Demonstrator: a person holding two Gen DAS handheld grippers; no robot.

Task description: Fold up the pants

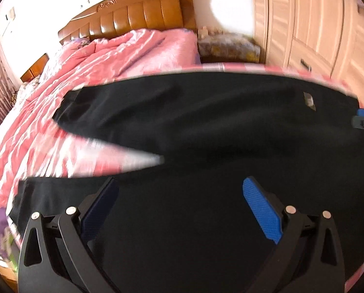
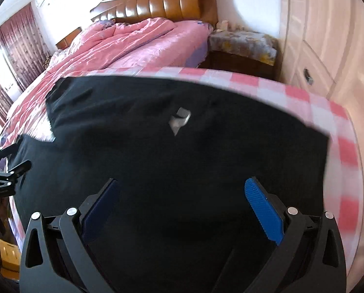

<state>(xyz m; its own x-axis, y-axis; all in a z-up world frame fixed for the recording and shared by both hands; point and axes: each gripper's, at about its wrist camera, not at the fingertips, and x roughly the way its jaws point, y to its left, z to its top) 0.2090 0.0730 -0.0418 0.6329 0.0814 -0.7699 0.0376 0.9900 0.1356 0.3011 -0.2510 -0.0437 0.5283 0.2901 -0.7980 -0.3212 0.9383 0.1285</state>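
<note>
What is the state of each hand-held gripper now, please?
Left hand-held gripper: open, holding nothing, above the black pants.
Right hand-held gripper: open, holding nothing, also above the pants.

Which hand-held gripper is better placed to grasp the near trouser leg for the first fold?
Probably the left hand-held gripper: open above the black pants, beside the near leg. The right hand-held gripper, also open, hangs nearer the waist end.
</note>
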